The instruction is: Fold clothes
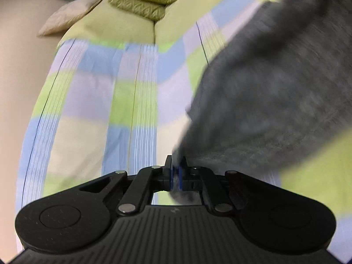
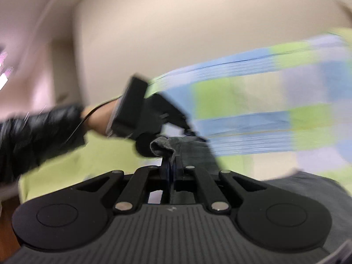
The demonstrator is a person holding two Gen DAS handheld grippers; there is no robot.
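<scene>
Grey garment (image 1: pixel 275 88) motion-blurred, cut off top right; checked bedsheet (image 2: pixel 264 101) smeared by blur.

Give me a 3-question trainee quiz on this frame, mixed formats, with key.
1. True or false: the left gripper is shut on the grey garment.
2. What covers the bed under the garment? A) checked sheet B) plain white towel C) bare wood
3. Fill in: in the right wrist view, the right gripper pinches a ____ of grey cloth.

Key: 1 true; 2 A; 3 fold
</scene>
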